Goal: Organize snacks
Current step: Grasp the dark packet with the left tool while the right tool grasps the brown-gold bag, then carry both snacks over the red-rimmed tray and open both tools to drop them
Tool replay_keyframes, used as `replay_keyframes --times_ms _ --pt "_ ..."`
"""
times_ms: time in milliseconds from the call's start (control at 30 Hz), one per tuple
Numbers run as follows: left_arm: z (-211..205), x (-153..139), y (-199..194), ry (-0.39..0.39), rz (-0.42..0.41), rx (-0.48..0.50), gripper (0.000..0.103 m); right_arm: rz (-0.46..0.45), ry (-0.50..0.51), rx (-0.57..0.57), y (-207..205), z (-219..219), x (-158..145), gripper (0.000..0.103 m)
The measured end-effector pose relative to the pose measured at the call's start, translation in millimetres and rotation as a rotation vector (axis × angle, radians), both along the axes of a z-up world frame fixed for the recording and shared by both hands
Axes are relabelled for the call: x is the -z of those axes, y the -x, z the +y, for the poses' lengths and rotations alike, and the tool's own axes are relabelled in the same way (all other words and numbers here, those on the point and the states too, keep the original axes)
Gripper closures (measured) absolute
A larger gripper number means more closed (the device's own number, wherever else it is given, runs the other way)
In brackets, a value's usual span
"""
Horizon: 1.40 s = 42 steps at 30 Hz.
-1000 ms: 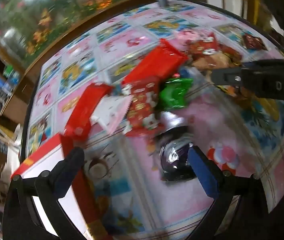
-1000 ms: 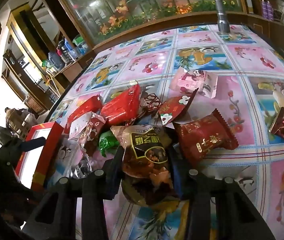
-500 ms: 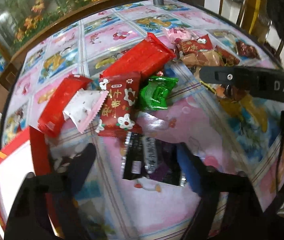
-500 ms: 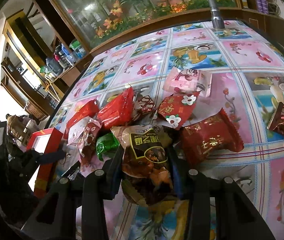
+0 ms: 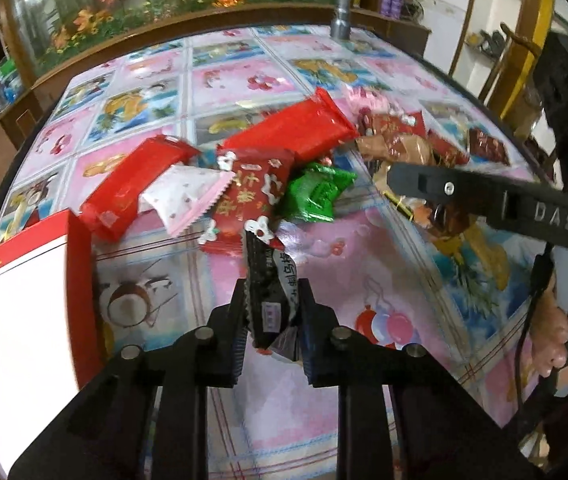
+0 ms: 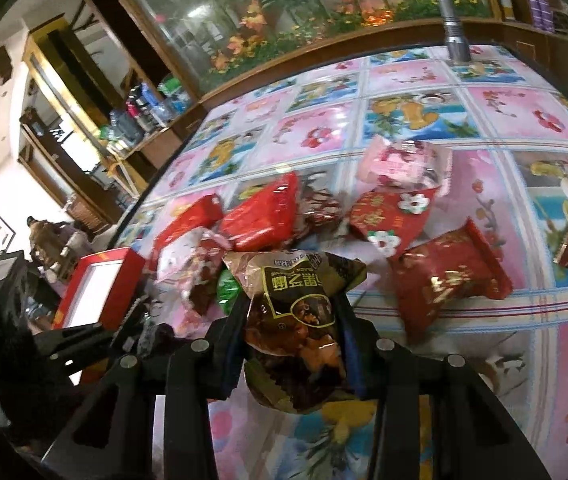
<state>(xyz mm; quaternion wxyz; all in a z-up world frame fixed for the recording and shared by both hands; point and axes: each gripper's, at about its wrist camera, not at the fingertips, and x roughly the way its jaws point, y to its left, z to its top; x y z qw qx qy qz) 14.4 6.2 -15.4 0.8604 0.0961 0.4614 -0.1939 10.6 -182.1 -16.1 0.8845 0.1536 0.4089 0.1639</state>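
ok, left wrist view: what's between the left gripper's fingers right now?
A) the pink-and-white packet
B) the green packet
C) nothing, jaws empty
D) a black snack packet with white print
D. The left gripper is shut on the black snack packet, lifted clear of the pile, while the green packet and the pink-and-white packet lie on the table beyond it.

Left wrist view: snack packets (image 5: 251, 184) lie heaped on the desk (image 5: 364, 280) at frame centre. A box (image 5: 23, 312) occupies the lower left edge. One packet (image 5: 269, 300) sits in the left tool (image 5: 271, 312), lower centre. The right tool (image 5: 484, 200) enters from the right. A metal cylinder (image 5: 342, 12) stands at top centre, behind the heap.
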Motion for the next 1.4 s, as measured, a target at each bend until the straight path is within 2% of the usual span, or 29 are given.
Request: replay_keyframes --times_ms 167,200,233,300,367,433,567,633,733,867,900,967,1033,1133,1300,1400 --pt "22.5 -25.0 17.2 0.059 -0.057 -0.053 0.084 -0.065 -0.015 -0.066 8.0 11.5 -8.7 0.063" --pt "30.4 -29.9 22.5 0.072 -0.07 -0.068 0.084 -0.082 -0.013 -0.08 10.3 14.4 -11.1 0.065" --pt "38.2 -33.8 27.1 0.082 -0.079 -0.08 0.084 -0.104 -0.016 -0.103 13.3 18.3 -14.5 0.075" --pt "53.6 -40.2 34.0 0.103 -0.09 -0.102 0.083 -0.144 -0.023 -0.151 19.6 27.2 -19.6 0.078" --pt "67.8 -42.8 37.7 0.114 -0.089 -0.126 0.083 -0.158 0.046 -0.164 22.0 38.7 -18.6 0.078" --pt "79.6 -46.5 40.3 0.132 -0.093 -0.146 0.083 -0.119 0.115 -0.144 17.0 44.1 -12.4 0.079" --pt "84.6 -48.3 41.6 0.138 -0.102 -0.149 0.083 -0.098 0.071 -0.118 15.9 33.5 -13.5 0.072" --pt "84.7 -46.6 42.4 0.145 -0.098 -0.146 0.083 -0.08 0.077 -0.125 15.5 36.0 -11.3 0.039" --pt "81.3 -44.6 43.8 0.153 -0.096 -0.137 0.083 -0.077 0.11 -0.177 20.0 50.3 -8.2 0.037" --pt "78.9 -41.1 45.1 0.156 -0.089 -0.125 0.083 -0.106 0.257 -0.166 22.6 78.3 0.6 0.035" --pt "79.4 -40.9 45.4 0.158 -0.087 -0.124 0.083 -0.101 0.282 -0.16 21.4 83.0 3.1 0.035" --pt "80.8 -41.5 45.8 0.159 -0.087 -0.125 0.083 -0.098 0.335 -0.142 19.6 91.9 8.0 0.045" --pt "81.9 -42.4 45.6 0.155 -0.089 -0.13 0.083 -0.116 0.387 -0.138 21.7 99.3 9.5 0.048" --pt "83.2 -42.6 44.2 0.153 -0.083 -0.136 0.083 -0.122 0.425 -0.122 22.7 104.8 9.6 0.062" --pt "85.1 -43.1 44.2 0.153 -0.082 -0.143 0.083 -0.117 0.474 -0.077 23.3 105.8 9.7 0.066" --pt "89.5 -43.3 43.5 0.155 -0.083 -0.146 0.083 -0.156 0.537 -0.056 29.1 113.5 4.9 0.071"
